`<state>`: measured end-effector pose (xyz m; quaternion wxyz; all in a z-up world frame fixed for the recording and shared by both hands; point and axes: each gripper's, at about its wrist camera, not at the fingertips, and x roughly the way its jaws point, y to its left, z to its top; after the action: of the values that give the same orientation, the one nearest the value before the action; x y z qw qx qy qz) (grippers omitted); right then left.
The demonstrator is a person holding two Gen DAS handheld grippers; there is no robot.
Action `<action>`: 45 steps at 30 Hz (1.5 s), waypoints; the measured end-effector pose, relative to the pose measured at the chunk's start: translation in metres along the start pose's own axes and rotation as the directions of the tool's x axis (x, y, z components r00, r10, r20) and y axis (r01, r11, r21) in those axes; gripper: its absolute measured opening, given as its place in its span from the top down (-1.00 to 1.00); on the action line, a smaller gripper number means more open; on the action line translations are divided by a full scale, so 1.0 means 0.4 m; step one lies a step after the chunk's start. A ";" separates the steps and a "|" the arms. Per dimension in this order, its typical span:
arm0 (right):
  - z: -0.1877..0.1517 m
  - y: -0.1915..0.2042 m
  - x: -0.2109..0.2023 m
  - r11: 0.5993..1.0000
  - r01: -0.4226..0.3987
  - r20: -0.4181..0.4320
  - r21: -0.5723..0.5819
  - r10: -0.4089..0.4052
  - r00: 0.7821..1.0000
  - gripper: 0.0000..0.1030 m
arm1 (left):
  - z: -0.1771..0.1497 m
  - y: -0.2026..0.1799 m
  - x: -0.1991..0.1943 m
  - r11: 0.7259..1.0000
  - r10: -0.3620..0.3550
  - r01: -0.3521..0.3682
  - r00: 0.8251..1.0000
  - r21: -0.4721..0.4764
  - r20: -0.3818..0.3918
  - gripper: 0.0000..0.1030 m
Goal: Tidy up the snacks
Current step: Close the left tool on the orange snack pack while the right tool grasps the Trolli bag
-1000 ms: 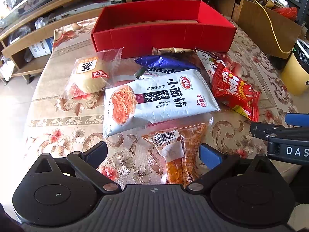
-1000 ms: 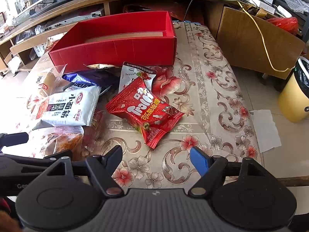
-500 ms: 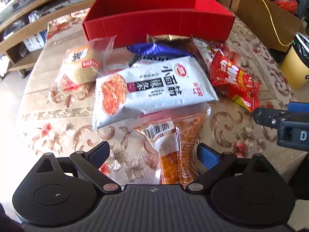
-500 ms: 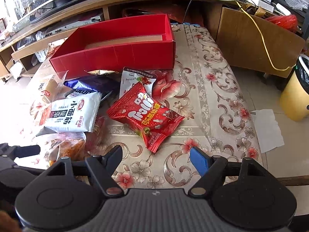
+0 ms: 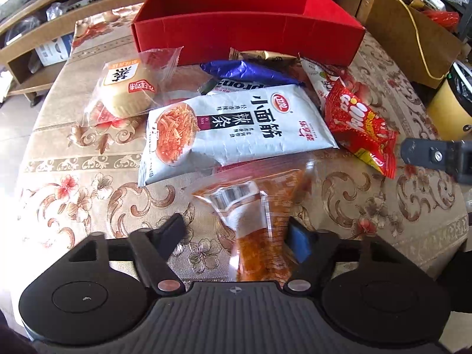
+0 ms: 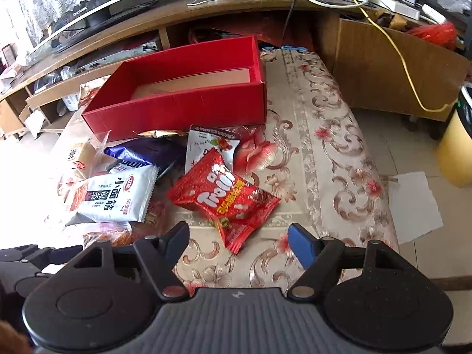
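Between the fingers (image 5: 299,243) lies a clear packet of orange snack (image 5: 265,236); beyond, a white pack (image 5: 236,129), a red box (image 5: 247,29), a beige floral bench (image 5: 88,200).

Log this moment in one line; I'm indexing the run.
left tongs: closing around orange snack pack | right tongs: narrowing, empty, near red snack bag | red box: no snacks visible

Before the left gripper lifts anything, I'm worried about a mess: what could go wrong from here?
1. The left gripper, whose jaws have just been closing, has the orange snack bag off-centre against its blue pad; the grip may slip.
2. The white noodle packet overlaps that bag and may be dragged along.
3. The right gripper is close; they might collide.
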<state>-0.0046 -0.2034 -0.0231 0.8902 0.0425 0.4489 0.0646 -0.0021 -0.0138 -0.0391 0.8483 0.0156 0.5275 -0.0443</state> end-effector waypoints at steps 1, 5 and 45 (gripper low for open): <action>0.008 -0.001 0.002 1.000 0.003 0.002 -0.014 -0.003 1.000 -0.28 | 0.000 0.001 -0.003 1.000 -0.005 0.005 1.000 0.002 0.004 -0.30; 0.043 0.004 0.021 0.995 -0.007 -0.011 -0.099 0.006 1.000 -0.20 | 0.002 0.010 -0.011 0.998 -0.062 0.062 0.998 -0.010 0.000 0.11; 0.094 0.012 0.103 0.985 -0.135 -0.163 -0.107 0.117 0.980 -0.36 | -0.004 0.011 -0.003 0.990 -0.138 0.139 0.990 0.021 -0.012 -0.38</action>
<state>0.0496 -0.1929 -0.0328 0.8473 0.0132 0.5092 0.1502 -0.0038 -0.0094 -0.0388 0.8401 -0.0114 0.5313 -0.1088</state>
